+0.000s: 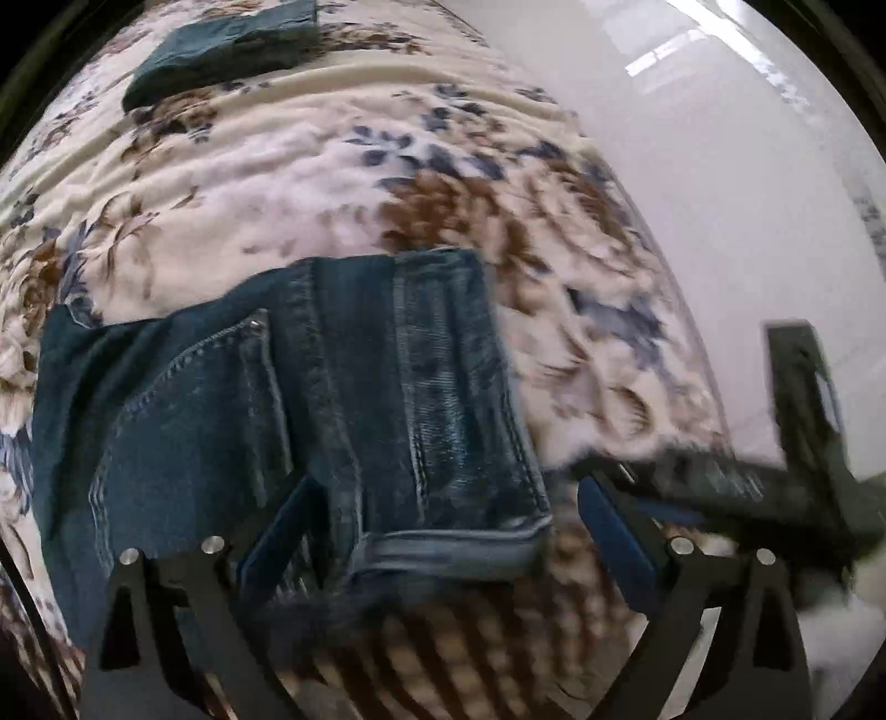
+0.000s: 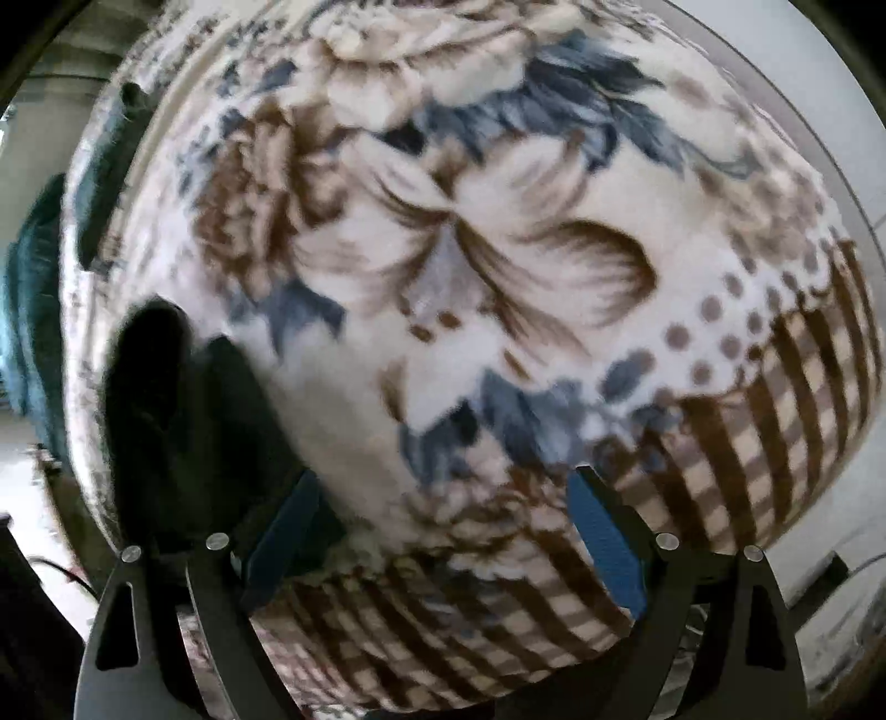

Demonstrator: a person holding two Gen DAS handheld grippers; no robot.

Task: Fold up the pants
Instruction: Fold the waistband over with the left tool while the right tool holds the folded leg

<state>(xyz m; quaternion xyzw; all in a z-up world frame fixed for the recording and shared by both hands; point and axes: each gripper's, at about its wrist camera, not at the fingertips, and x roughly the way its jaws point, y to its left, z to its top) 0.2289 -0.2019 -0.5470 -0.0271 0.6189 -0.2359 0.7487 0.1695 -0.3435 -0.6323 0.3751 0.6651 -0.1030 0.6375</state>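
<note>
Folded blue denim pants (image 1: pixel 310 399) lie on a floral blanket (image 1: pixel 343 183) in the left wrist view, the hem edge nearest the camera. My left gripper (image 1: pixel 443 531) is open just above that near edge, with nothing between its blue pads. My right gripper (image 2: pixel 443 531) is open and empty over bare blanket (image 2: pixel 498 249). In the left wrist view the right gripper's dark frame (image 1: pixel 797 443) shows blurred at the right. In the right wrist view a dark blurred shape (image 2: pixel 166 421) sits at the lower left; it may be the other gripper.
A second folded dark blue garment (image 1: pixel 221 50) lies at the far end of the blanket. The blanket's right edge (image 1: pixel 681 343) drops to a pale glossy floor (image 1: pixel 720 166). Teal fabric (image 2: pixel 33 310) hangs at the right wrist view's left rim.
</note>
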